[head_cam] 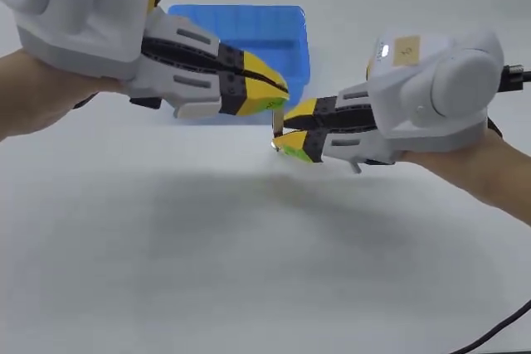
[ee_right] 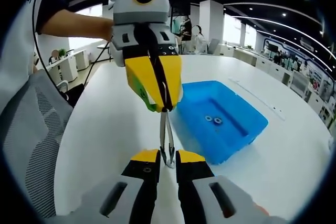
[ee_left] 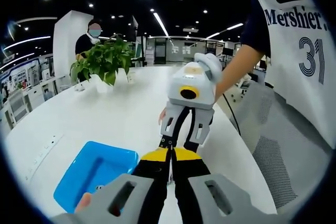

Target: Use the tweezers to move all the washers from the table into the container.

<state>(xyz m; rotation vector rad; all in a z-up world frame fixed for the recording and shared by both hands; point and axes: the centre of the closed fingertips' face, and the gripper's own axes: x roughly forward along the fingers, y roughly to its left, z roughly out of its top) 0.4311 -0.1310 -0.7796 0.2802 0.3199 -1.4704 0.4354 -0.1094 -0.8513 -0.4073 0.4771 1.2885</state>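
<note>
Head view: you hold the left gripper (head_cam: 278, 93) and the right gripper (head_cam: 286, 134) tip to tip above the white table (head_cam: 249, 271), just in front of the blue container (head_cam: 241, 12). The tweezers (head_cam: 275, 126) show as a short upright sliver between the two sets of yellow jaw tips. The container's contents cannot be read from this angle. Left gripper view: the left gripper's (ee_left: 169, 156) jaws stand pressed almost together, with only a thin slit between them. The right gripper (ee_left: 176, 140) faces it head-on from straight ahead, and the container (ee_left: 84, 174) sits on the table at lower left. Right gripper view: the left gripper's (ee_right: 165, 107) jaws are pinched on the far end of the tweezers (ee_right: 167, 135), which run from there down to the right gripper (ee_right: 168, 156). The near end of the tweezers lies in the narrow gap between the right gripper's jaws. You cannot tell whether those jaws press on it. The container (ee_right: 247, 124) stands on the table just to the right of the tweezers, and two washers (ee_right: 213, 119) lie side by side on its floor.
</note>
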